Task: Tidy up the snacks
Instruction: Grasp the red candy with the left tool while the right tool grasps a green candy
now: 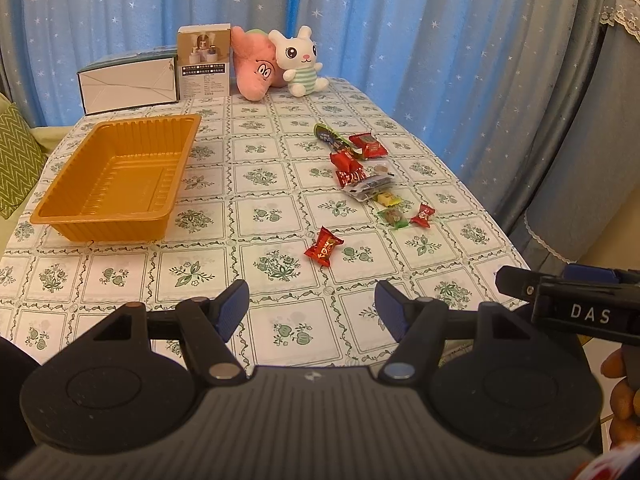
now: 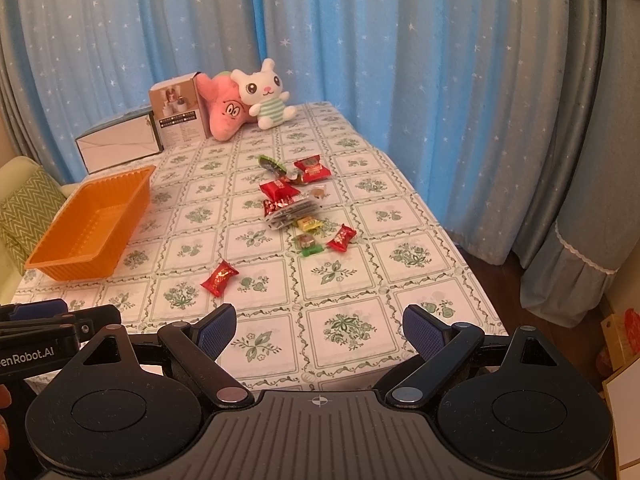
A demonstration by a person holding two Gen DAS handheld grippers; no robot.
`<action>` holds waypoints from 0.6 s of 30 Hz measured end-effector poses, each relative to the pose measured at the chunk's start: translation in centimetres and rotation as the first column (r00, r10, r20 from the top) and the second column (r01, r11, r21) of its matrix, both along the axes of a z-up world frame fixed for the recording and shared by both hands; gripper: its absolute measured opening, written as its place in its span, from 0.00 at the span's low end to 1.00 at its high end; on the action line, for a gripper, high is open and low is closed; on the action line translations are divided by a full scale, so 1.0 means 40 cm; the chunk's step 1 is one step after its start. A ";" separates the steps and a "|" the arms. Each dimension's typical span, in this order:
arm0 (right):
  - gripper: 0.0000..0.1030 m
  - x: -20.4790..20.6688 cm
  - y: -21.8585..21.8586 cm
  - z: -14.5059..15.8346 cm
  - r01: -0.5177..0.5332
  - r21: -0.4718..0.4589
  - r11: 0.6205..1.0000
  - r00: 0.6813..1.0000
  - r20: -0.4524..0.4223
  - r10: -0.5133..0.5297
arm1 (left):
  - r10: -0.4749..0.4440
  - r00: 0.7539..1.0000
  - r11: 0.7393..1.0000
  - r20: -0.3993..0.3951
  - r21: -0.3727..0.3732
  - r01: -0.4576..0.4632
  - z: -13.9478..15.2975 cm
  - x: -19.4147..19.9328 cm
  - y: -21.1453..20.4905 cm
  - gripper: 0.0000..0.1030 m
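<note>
Both hand-held grippers [image 1: 312,308] [image 2: 320,330] hover released over floral tablecloth [image 1: 280,208]; seemingly starry blue curtains [image 1: 400,40] behind.

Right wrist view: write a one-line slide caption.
Open right gripper hovers above the floral tablecloth, facing scattered wrapped candies and an empty orange tray.

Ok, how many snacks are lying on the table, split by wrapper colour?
Red snacks: 5
Green snacks: 2
Yellow snack: 1
Clear dark packet: 1
Small brown sweet: 1
Total: 10, none in the orange tray.
</note>
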State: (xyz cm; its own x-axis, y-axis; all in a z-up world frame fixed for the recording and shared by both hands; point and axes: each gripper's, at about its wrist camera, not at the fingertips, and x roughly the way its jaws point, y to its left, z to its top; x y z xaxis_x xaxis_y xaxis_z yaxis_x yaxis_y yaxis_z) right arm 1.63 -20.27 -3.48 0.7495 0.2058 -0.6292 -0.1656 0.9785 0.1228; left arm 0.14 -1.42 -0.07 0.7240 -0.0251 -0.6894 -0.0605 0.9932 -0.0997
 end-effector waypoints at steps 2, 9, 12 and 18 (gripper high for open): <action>0.88 0.004 -0.008 -0.011 0.012 0.006 1.000 1.000 0.010 -0.012 | -0.004 1.000 1.000 -0.004 0.006 0.005 -0.008 0.005 0.000 0.65; 0.88 0.044 -0.016 -0.045 0.030 0.020 0.999 0.999 0.009 -0.030 | -0.042 0.998 0.999 -0.036 0.022 0.043 -0.060 0.062 0.026 0.63; 0.88 0.074 -0.018 -0.064 0.039 0.029 0.999 0.999 0.001 -0.039 | -0.067 0.996 0.998 -0.055 0.016 0.068 -0.091 0.105 0.036 0.57; 0.88 0.144 -0.011 -0.100 0.046 0.045 0.998 0.999 -0.012 -0.046 | -0.145 0.988 0.989 -0.056 0.033 0.147 -0.149 0.193 0.033 0.56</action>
